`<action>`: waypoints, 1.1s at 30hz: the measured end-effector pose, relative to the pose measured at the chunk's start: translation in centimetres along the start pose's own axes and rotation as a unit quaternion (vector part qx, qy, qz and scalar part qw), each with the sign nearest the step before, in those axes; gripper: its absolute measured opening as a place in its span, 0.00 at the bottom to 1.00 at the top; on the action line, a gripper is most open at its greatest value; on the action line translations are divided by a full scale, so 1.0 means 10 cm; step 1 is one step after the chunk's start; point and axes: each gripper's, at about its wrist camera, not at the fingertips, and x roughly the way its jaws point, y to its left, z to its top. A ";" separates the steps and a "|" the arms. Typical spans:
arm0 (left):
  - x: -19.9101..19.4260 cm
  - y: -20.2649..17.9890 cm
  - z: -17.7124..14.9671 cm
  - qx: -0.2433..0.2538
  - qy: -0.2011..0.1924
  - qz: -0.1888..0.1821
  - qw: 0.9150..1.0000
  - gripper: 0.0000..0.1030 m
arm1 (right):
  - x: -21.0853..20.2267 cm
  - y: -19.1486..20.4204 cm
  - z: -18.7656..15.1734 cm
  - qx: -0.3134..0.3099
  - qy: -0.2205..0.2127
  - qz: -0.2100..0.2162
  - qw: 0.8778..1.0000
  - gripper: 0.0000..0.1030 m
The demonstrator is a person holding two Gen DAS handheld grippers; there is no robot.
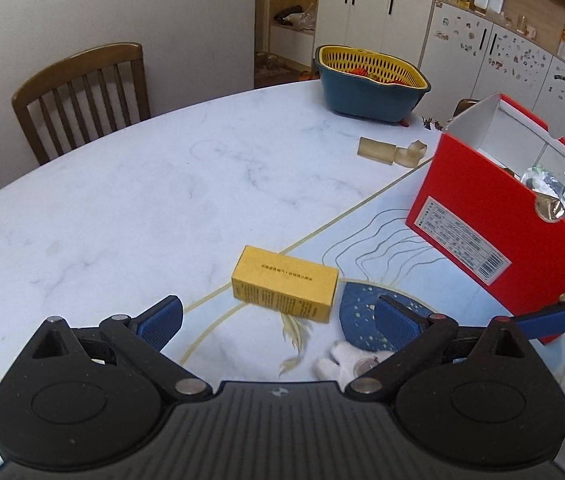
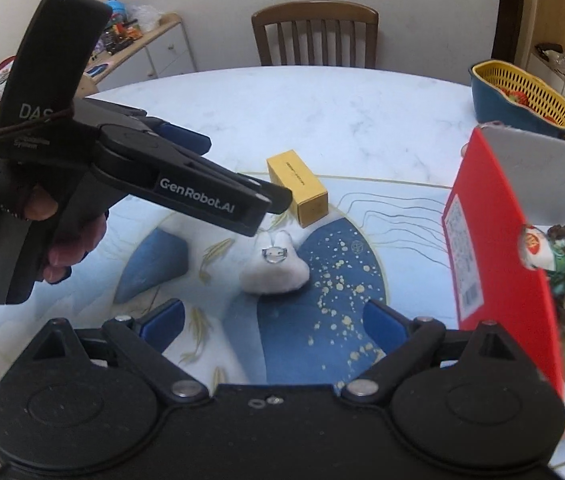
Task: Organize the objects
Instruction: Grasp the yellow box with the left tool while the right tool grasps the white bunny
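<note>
A yellow box (image 1: 284,289) lies on its side on the table just ahead of my open, empty left gripper (image 1: 278,318); it also shows in the right wrist view (image 2: 297,187). A white plush toy (image 2: 275,270) with a clear ring on it lies on the blue patch ahead of my open, empty right gripper (image 2: 274,322); its edge shows in the left wrist view (image 1: 346,360). A red open box (image 1: 494,216) with packets inside stands at the right and shows in the right wrist view too (image 2: 494,248). The left gripper's body (image 2: 186,184) hovers above the table left of the yellow box.
A blue and yellow basket (image 1: 370,80) with red items sits at the table's far side. Two small translucent pieces (image 1: 392,152) lie near the red box. A wooden chair (image 1: 82,96) stands behind the marble table (image 1: 122,200). Cabinets line the back wall.
</note>
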 end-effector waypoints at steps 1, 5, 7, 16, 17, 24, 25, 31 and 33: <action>0.04 0.02 0.01 0.001 -0.002 -0.003 1.000 1.00 | 0.05 0.00 0.02 0.001 0.002 -0.002 1.000 0.92; 0.19 0.08 0.04 0.004 -0.010 -0.014 1.000 1.00 | 0.25 0.01 0.08 -0.006 0.010 -0.011 1.000 0.88; 0.26 0.10 0.05 0.007 -0.012 -0.021 1.000 1.00 | 0.33 -0.01 0.10 -0.004 0.014 -0.011 1.000 0.85; 0.48 0.06 0.02 0.061 -0.019 -0.024 0.998 0.96 | 0.59 0.01 0.13 0.001 0.028 -0.007 1.000 0.72; 0.50 0.05 0.01 0.065 -0.019 -0.023 0.997 0.94 | 0.61 0.02 0.13 0.001 0.028 -0.006 1.000 0.72; 0.56 0.03 -0.01 0.079 -0.024 -0.024 0.996 0.74 | 0.68 0.07 0.13 -0.018 0.032 -0.019 0.999 0.60; 0.56 0.02 -0.01 0.081 -0.025 -0.025 0.996 0.71 | 0.69 0.09 0.13 -0.021 0.032 -0.022 0.999 0.57; 0.55 0.03 -0.01 0.075 -0.022 -0.023 0.997 0.69 | 0.69 0.12 0.13 -0.031 0.034 -0.031 0.998 0.49; 0.54 0.04 -0.01 0.070 -0.019 -0.020 0.997 0.69 | 0.68 0.12 0.13 -0.030 0.033 -0.034 0.998 0.48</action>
